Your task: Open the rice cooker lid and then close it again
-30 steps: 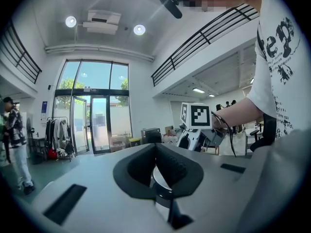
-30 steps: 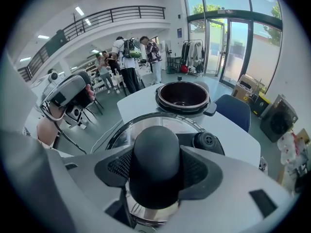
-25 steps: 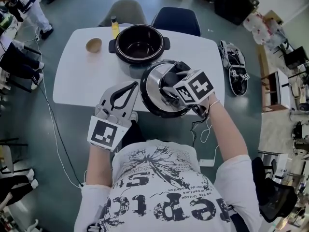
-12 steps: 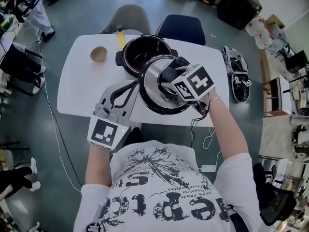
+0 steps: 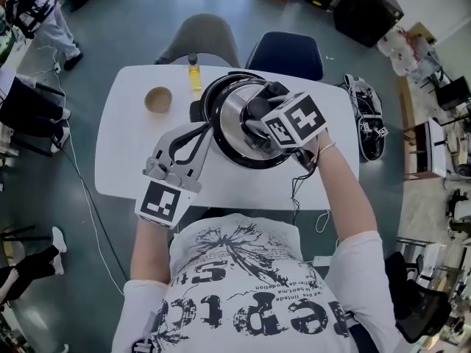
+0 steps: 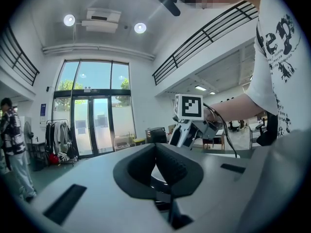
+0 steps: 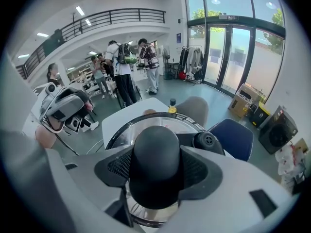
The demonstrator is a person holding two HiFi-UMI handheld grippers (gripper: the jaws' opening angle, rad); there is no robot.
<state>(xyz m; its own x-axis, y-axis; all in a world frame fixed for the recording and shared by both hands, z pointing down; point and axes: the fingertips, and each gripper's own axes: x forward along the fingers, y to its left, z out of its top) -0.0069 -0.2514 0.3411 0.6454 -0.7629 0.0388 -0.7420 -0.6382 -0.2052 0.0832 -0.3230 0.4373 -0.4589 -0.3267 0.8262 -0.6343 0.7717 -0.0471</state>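
Note:
My right gripper [image 5: 259, 120] is shut on the black knob [image 7: 156, 159] of the round steel lid [image 5: 234, 127], its pads pressing both sides of the knob. The lid hangs tilted over the black rice cooker, of which only a dark edge [image 5: 234, 75] shows at the far side. A black vent cap [image 7: 208, 141] sits on the lid beside the knob. My left gripper [image 5: 193, 134] is to the left of the lid, pointing level, jaws together and empty. In the left gripper view its pads [image 6: 167, 164] meet, and the right gripper's marker cube [image 6: 188, 106] shows beyond them.
On the white table [image 5: 125, 160] stand a small tan bowl [image 5: 157, 98] and a yellow bottle [image 5: 194, 73]. A grey chair [image 5: 202, 39] and a blue chair [image 5: 287, 50] stand at the far side. A cable [image 5: 298, 190] hangs off the near edge. People [image 7: 121, 67] stand in the room beyond.
Both grippers moved away from my body toward the far side of the table. The lid went with the right gripper and now covers the pot, which stood open to view before.

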